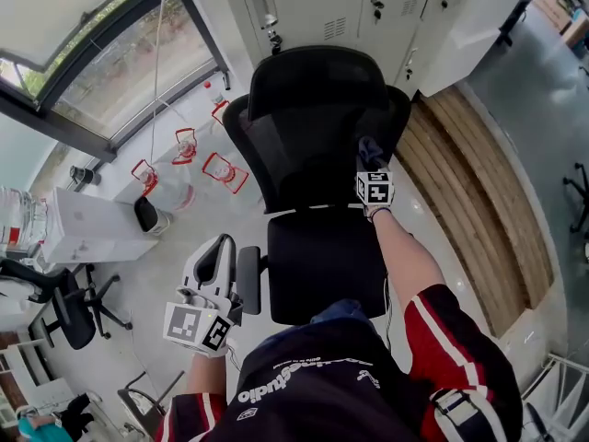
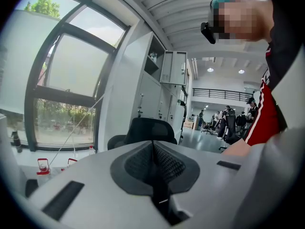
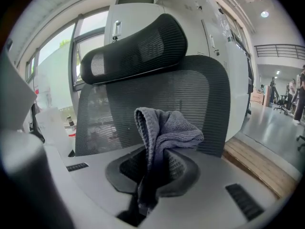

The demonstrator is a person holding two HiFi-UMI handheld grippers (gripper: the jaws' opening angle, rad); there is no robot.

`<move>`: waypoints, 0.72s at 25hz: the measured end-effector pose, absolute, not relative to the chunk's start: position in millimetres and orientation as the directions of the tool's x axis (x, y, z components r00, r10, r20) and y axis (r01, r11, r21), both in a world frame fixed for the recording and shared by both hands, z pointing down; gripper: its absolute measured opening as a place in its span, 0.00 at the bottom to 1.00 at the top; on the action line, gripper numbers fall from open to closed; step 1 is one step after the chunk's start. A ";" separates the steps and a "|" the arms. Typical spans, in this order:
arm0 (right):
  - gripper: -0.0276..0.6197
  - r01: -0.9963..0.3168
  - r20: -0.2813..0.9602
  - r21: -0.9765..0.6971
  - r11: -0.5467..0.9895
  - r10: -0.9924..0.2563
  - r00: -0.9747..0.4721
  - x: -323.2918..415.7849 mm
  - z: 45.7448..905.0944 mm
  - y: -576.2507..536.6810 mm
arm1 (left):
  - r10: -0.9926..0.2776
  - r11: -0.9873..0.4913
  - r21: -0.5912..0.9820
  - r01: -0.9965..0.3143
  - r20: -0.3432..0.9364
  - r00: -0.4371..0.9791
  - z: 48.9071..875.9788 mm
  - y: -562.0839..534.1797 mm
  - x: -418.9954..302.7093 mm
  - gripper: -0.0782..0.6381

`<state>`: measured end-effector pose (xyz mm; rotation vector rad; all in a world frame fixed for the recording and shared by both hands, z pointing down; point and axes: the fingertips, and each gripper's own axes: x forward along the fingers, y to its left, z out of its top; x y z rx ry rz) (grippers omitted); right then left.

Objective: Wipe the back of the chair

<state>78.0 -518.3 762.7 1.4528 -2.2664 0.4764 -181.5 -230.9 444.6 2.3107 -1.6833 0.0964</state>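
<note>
Between the jaws of the right gripper (image 3: 151, 173), clamped tight: a crumpled grey cloth (image 3: 167, 130), bunched and sticking up past the tips. Just beyond it, filling most of the right gripper view, the black mesh back (image 3: 200, 104) of the chair, with a curved headrest (image 3: 136, 49) on top. Cloth held before the lower right part of that mesh, very close; touching or not, impossible to tell. From the head view, the same gripper (image 1: 370, 164) out at the end of a straight arm, above the black seat (image 1: 322, 265) and up against the right side of the back (image 1: 304, 145). Lower down, beside the chair's left armrest (image 1: 248, 279), the left gripper (image 1: 219, 251): jaws pressed together with nothing between them, aimed toward the chair, well apart from the back. Behind the chair, a row of white lockers (image 1: 368, 7). To the left, a large window (image 1: 92, 72), and below it a few clear jugs with red handles (image 1: 184, 155) on the pale floor. To the right, a strip of wooden boards (image 1: 469, 173). At the far left edge, a second black chair (image 1: 69, 302).
</note>
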 end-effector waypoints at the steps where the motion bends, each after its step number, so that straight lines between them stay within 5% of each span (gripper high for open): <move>1: 0.14 -0.909 0.501 -0.068 0.410 -0.774 -0.387 66.6 760.8 -517.5 | -0.926 -0.273 0.187 -0.944 0.216 0.311 445.0 -227.5 -187.3 0.15; 18: 0.14 -0.788 0.498 -0.120 0.604 -0.650 -0.574 -135.9 766.4 -485.2 | -0.964 -0.110 0.199 -0.974 0.219 0.154 447.9 -178.3 -287.2 0.15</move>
